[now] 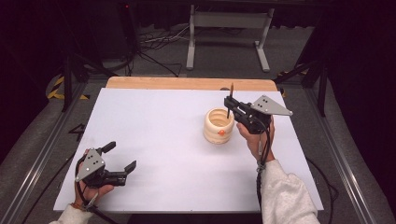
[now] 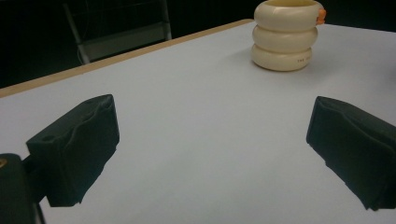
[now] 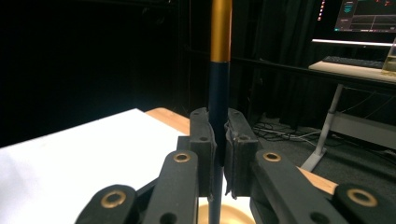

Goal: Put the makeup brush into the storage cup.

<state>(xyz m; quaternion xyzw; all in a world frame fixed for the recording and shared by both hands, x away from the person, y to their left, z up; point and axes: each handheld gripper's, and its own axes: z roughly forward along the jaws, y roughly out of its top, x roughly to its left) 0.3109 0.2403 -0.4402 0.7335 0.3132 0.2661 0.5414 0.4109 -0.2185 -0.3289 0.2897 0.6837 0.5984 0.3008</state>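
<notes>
A white table top [image 1: 163,140] has a wooden strip [image 1: 187,83] along its far edge. Beyond it, on the grey floor, stand white desk legs [image 1: 229,28] with loose cables [image 1: 159,42]. A lit monitor [image 3: 366,14] and keyboard [image 3: 355,61] sit on another desk.

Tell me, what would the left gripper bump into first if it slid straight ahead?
Probably nothing: bare white table lies between its open fingers. The cream ribbed holder sits slightly off to one side.

holder [image 1: 218,126] right on table [image 1: 163,140], pen [image 1: 229,105] above it

High view looks down; left gripper view shares its cream holder [image 1: 218,126] [image 2: 285,35]
</notes>
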